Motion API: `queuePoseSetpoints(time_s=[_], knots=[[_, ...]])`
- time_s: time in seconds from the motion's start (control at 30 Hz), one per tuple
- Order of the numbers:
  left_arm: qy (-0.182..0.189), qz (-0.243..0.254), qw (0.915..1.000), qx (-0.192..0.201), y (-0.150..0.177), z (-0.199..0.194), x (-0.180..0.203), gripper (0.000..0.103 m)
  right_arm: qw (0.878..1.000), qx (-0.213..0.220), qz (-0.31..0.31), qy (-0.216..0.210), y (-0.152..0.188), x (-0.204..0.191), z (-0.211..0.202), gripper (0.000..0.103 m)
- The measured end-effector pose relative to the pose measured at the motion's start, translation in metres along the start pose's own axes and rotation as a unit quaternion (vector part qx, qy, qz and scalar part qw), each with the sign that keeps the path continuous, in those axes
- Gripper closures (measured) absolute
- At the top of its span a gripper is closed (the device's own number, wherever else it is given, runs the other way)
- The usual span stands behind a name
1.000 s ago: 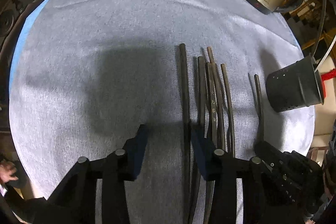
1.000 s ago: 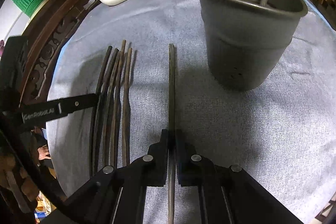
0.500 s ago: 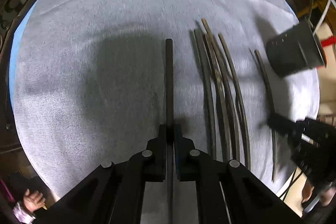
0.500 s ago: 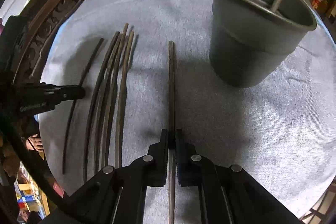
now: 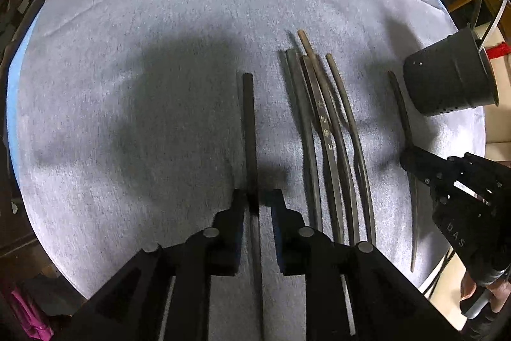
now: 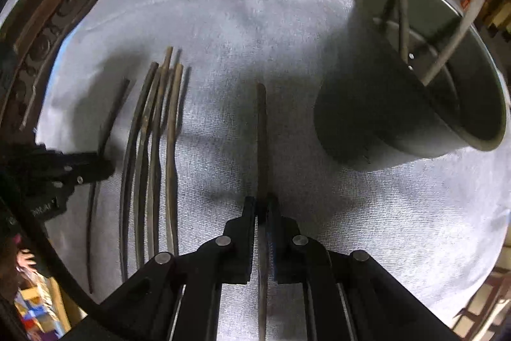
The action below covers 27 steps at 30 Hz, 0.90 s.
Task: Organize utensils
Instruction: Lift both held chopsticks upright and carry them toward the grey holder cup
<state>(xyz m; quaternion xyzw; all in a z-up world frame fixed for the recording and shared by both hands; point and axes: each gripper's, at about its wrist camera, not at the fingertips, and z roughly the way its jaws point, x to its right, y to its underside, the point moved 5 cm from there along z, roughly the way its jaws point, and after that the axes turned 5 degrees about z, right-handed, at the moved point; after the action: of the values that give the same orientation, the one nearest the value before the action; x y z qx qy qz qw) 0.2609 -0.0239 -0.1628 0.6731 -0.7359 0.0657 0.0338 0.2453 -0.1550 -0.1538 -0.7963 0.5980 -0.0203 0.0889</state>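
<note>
Holding one chopstick (image 6: pixel 262 133) each, left hand-held gripper (image 5: pixel 258 203) and right hand-held gripper (image 6: pixel 262 210) are clamped. Holder (image 6: pixel 412 104) stands right of the right stick; tilted rim risks a miss or tipping.

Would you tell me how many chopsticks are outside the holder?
6: a bunch of four on the cloth; the fifth chopstick between the fingers of the left gripper; the sixth chopstick pinched by the right gripper. Others might hide under the bunch.
</note>
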Motion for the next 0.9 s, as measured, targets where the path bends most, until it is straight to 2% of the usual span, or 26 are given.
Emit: queuePoseSetpoints(time_s=[0.03, 0.2, 0.3, 0.4, 0.47, 0.5, 0.53, 0.63, 0.7, 0.77, 0.87, 0.9], knots=[[-0.003, 0.001, 1.0000, 0.002, 0.001, -0.001, -0.001, 0.097, 1.000, 0.000, -0.007, 0.004, 0.000, -0.002, 0.000, 0.096], [0.028, -0.026, 0.9988, 0.032, 0.004, -0.009, -0.019, 0.097, 1.000, 0.023, -0.009, -0.010, 0.004, -0.015, -0.005, 0.097], [0.044, -0.048, 0.9943, 0.084, 0.007, -0.031, -0.029, 0.097, 0.998, 0.064, -0.001, -0.030, 0.013, -0.018, -0.026, 0.097], [0.055, -0.075, 0.9846, 0.148, 0.010, -0.062, -0.038, 0.097, 0.992, 0.116, 0.015, -0.054, 0.025, -0.012, -0.055, 0.097], [0.070, -0.091, 0.9708, 0.210, 0.012, -0.085, -0.043, 0.097, 0.983, 0.163, 0.042, -0.078, 0.034, -0.004, -0.078, 0.097], [0.062, -0.095, 0.9662, 0.232, 0.013, -0.092, -0.044, 0.097, 0.979, 0.180, 0.049, -0.085, 0.034, 0.003, -0.087, 0.097], [0.054, -0.097, 0.9591, 0.260, 0.014, -0.102, -0.044, 0.097, 0.971, 0.215, 0.066, -0.083, 0.039, 0.010, -0.100, 0.097], [0.045, -0.103, 0.9326, 0.343, 0.021, -0.123, -0.039, 0.097, 0.950, 0.283, 0.106, -0.083, 0.042, 0.034, -0.122, 0.097], [0.033, -0.101, 0.9180, 0.382, 0.025, -0.124, -0.038, 0.097, 0.932, 0.330, 0.129, -0.071, 0.046, 0.051, -0.139, 0.097], [0.017, -0.100, 0.8992, 0.426, 0.027, -0.129, -0.033, 0.097, 0.912, 0.378, 0.150, -0.052, 0.048, 0.062, -0.148, 0.097], [-0.010, -0.088, 0.8757, 0.475, 0.032, -0.140, -0.034, 0.097, 0.889, 0.426, 0.166, -0.026, 0.049, 0.076, -0.157, 0.097], [-0.019, -0.088, 0.8715, 0.482, 0.029, -0.141, -0.032, 0.097, 0.882, 0.439, 0.170, -0.018, 0.047, 0.080, -0.158, 0.097]])
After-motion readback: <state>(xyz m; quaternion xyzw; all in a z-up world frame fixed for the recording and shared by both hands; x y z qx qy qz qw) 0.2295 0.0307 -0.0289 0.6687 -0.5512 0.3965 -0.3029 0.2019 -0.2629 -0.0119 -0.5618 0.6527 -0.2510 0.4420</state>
